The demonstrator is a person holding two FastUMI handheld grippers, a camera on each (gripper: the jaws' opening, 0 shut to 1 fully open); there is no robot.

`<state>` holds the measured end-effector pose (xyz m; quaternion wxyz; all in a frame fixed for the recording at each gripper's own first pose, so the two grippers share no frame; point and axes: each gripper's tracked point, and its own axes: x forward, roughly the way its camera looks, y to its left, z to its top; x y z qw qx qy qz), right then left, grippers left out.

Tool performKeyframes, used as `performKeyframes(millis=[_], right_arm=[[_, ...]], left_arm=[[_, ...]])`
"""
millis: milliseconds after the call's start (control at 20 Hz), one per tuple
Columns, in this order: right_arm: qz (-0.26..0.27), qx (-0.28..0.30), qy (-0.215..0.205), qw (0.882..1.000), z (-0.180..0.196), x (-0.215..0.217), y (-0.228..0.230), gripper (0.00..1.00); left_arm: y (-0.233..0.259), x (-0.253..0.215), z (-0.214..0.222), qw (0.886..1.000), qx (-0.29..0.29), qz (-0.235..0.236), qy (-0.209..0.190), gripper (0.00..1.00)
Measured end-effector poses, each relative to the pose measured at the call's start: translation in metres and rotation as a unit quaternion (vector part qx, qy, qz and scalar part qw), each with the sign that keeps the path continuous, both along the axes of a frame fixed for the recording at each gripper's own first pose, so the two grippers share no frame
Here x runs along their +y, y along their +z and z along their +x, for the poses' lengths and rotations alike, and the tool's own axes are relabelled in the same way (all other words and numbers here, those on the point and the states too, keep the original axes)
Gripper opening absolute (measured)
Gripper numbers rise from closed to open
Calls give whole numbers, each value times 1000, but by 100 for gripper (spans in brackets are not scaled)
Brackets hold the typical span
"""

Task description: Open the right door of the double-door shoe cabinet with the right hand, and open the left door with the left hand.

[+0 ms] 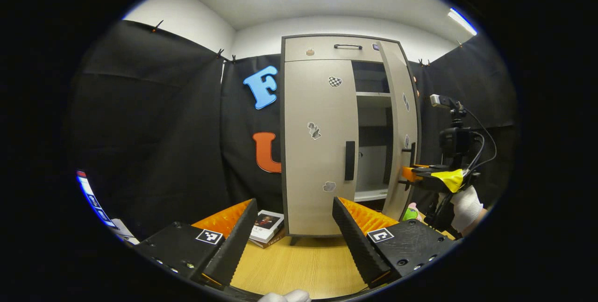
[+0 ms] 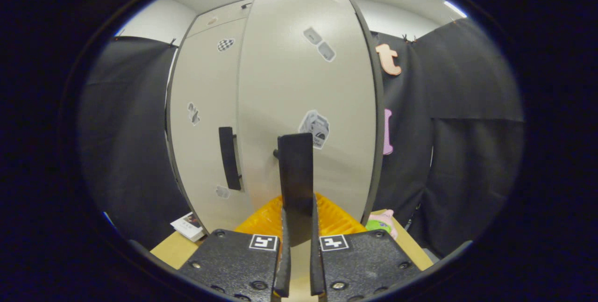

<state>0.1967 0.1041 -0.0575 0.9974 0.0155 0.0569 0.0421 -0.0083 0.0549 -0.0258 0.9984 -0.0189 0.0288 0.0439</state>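
Your right tool (image 2: 296, 227) is pinched tight on the right door's handle (image 2: 294, 171), and the right door (image 2: 308, 105) is partly open. Your left tool (image 1: 292, 227) gapes wide before the closed left door (image 1: 317, 147). Tug sideways and the handle could slip out.

White glove (image 1: 466, 201) worn; black gripper bodies bear square markers (image 2: 263, 242) and screws.

Your right door (image 2: 308, 105) hides the cabinet's inside in the right gripper view. Its handle (image 2: 295, 180) covers your fingertips. The stickers (image 1: 314, 130) are too small to make out.
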Motion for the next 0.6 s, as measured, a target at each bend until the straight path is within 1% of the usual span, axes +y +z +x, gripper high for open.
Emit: performKeyframes(millis=[250, 550, 600], right_arm=[[8, 4, -11, 1000, -7, -16, -2, 17], [2, 6, -21, 1000, -13, -30, 0, 10], [0, 5, -21, 1000, -10, -31, 0, 8]], left_arm=[[0, -5, 1, 1000, -3, 2, -20, 96], [-2, -17, 1, 999, -5, -1, -54, 96], [-3, -19, 3, 998, -5, -1, -58, 96]])
